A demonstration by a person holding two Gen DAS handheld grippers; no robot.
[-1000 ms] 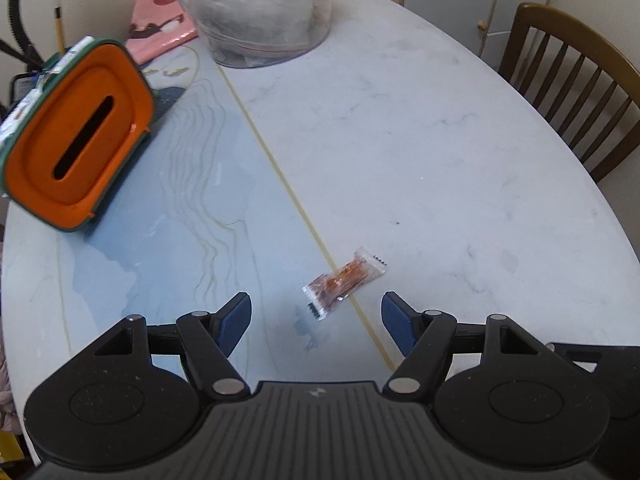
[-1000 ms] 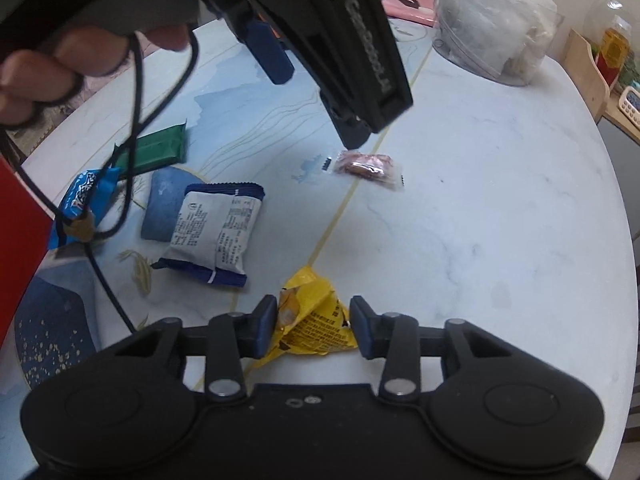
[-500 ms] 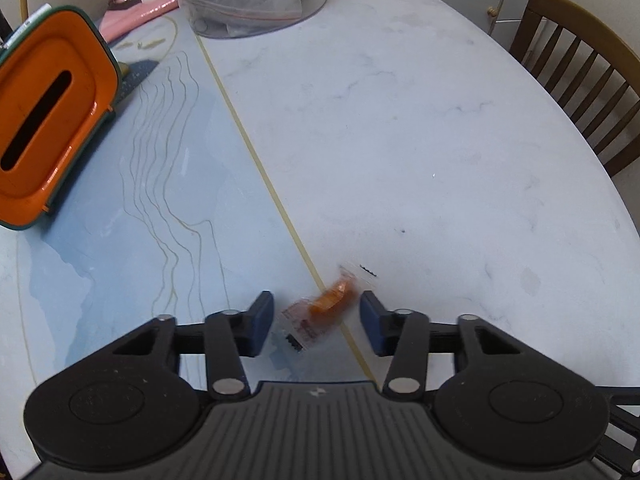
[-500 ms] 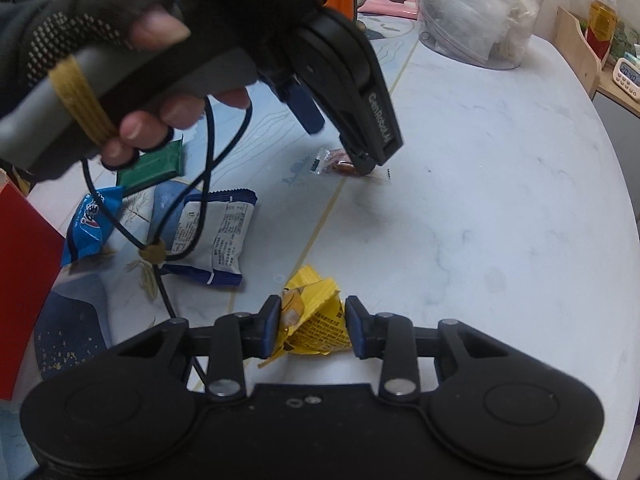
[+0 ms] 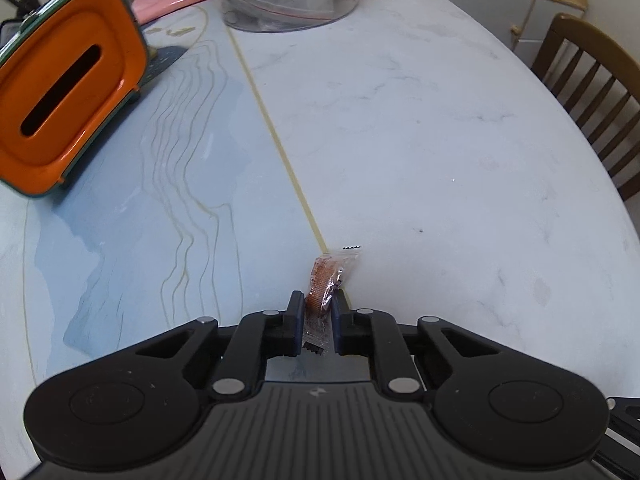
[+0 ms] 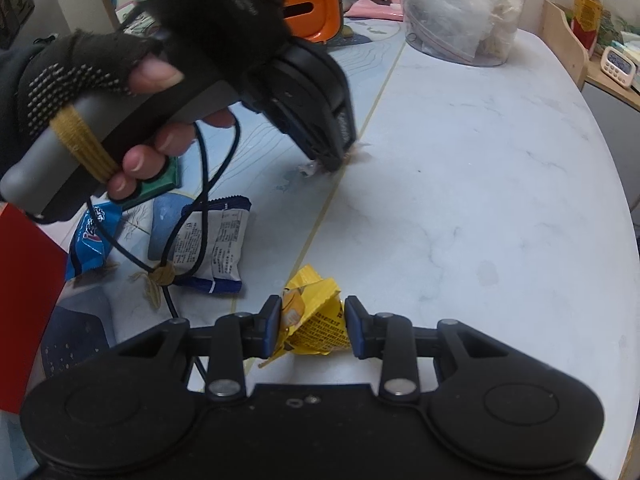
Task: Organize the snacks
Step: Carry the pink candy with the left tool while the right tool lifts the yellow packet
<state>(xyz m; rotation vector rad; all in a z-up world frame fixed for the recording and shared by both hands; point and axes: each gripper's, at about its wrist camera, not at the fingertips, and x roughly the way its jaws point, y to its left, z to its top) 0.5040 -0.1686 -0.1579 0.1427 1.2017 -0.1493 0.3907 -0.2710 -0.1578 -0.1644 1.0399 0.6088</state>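
My left gripper is shut on a small clear packet with an orange-brown snack, low at the marble table. In the right wrist view the left gripper shows with its tips down on the table, the packet mostly hidden under it. My right gripper is shut on a crumpled yellow snack wrapper near the table's front edge. A white and blue snack pack, a blue packet and a green packet lie on the table to the left.
An orange box with a slot stands at the back left. A clear tub with a plastic bag stands at the far end. A wooden chair is at the right. A red box stands at the left edge.
My left gripper has come down over the small packet and closed on it. My right gripper has stayed shut on the yellow wrapper.
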